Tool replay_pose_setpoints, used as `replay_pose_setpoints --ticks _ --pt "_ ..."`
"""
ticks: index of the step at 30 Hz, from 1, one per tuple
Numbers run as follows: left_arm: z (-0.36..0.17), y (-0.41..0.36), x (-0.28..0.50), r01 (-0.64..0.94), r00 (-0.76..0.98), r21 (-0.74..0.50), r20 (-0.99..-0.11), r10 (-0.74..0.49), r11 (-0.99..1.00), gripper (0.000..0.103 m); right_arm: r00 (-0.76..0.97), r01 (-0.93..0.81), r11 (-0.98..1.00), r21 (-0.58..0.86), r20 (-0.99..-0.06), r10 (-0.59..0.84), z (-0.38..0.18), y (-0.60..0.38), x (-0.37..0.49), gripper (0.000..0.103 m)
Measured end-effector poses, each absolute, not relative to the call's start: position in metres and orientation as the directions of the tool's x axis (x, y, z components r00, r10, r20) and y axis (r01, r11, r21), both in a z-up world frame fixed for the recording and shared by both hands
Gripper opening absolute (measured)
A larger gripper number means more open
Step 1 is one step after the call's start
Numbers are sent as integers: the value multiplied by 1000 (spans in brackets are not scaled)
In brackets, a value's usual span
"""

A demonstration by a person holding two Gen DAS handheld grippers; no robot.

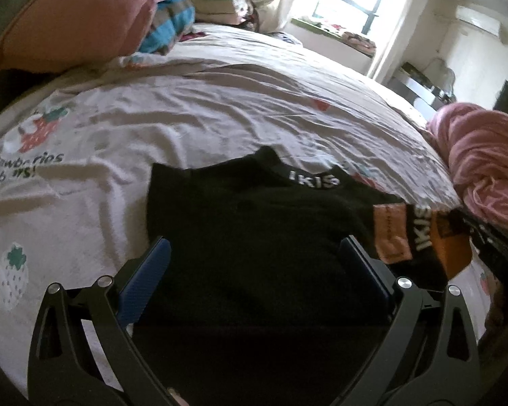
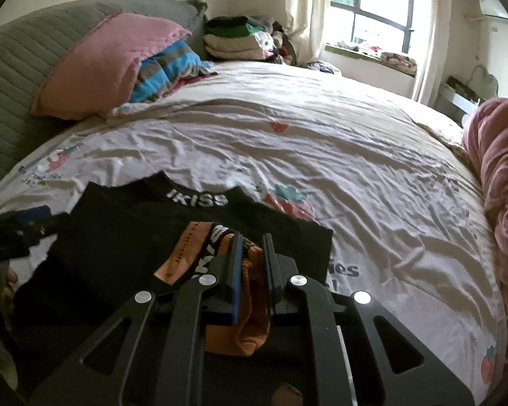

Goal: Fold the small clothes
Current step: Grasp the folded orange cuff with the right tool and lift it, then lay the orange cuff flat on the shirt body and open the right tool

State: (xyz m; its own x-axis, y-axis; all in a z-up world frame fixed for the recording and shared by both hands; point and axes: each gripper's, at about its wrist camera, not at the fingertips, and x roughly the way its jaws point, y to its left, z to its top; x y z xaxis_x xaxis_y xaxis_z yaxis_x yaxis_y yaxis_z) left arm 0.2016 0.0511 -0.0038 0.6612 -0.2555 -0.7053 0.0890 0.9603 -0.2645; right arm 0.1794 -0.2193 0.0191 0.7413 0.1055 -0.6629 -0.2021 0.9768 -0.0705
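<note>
Black underwear (image 1: 254, 223), white lettering across its black waistband (image 1: 314, 180). Orange underwear (image 2: 250, 321), paler peach on the inside face, black band with white letters. Bedsheet (image 2: 338, 155) off-white, printed with red strawberries, green-teal leaves, dark script. Pillow (image 2: 105, 64) pink. Bundle (image 2: 166, 67) beside it striped bright blue and grey. Headboard (image 2: 20, 64) grey, quilted in lines. Blanket (image 1: 484, 155) pink. Curtains (image 2: 304, 10) cream. Finger pads (image 1: 145, 280) blue on black frames.
</note>
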Motion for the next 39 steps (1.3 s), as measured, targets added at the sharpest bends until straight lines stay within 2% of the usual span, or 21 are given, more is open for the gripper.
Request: replay_pose_setpoints --ticks 12,17,18,23,25,29,30,31,33,37,38,39 --pt "-7 77 204 33 668 -325 -696 -262 945 93 705 -148 987 -58 -706 64 -6 -237 185 11" --pt "-10 95 206 -37 688 -286 -702 -184 957 93 696 -130 989 -65 -717 44 -13 -242 187 11" --pt "-11 96 207 -38 686 -288 -704 -185 957 92 694 -129 990 -63 -719 44 -14 -243 187 12" --pt "-17 92 210 -7 662 -291 -718 -213 957 71 696 -97 991 -90 -718 3 -19 -247 190 10" --pt "-17 84 209 27 658 -280 -718 -228 960 70 711 -67 988 -138 -702 -50 -18 -250 190 4" --pt "-16 77 208 55 659 -281 -711 -246 958 70 689 -55 994 -97 -724 -33 -20 -264 192 4" --pt "-16 77 208 57 659 -282 -710 -248 958 70 658 -84 995 -55 -753 14 -25 -265 195 13" --pt "-15 79 208 51 662 -288 -707 -248 956 70 629 -97 995 -26 -776 41 -30 -265 196 34" --pt "-14 85 208 34 664 -319 -701 -260 947 71 607 -89 996 -9 -794 47 -38 -263 197 53" --pt "-12 112 209 -37 681 -378 -687 -253 925 72 536 -88 995 46 -840 87 -60 -259 203 52" --pt "-11 119 209 -54 687 -384 -685 -244 922 72 535 -84 996 38 -842 77 -64 -257 204 48" --pt "-11 126 209 -75 691 -387 -684 -232 919 72 543 -86 996 25 -837 68 -64 -255 203 26"
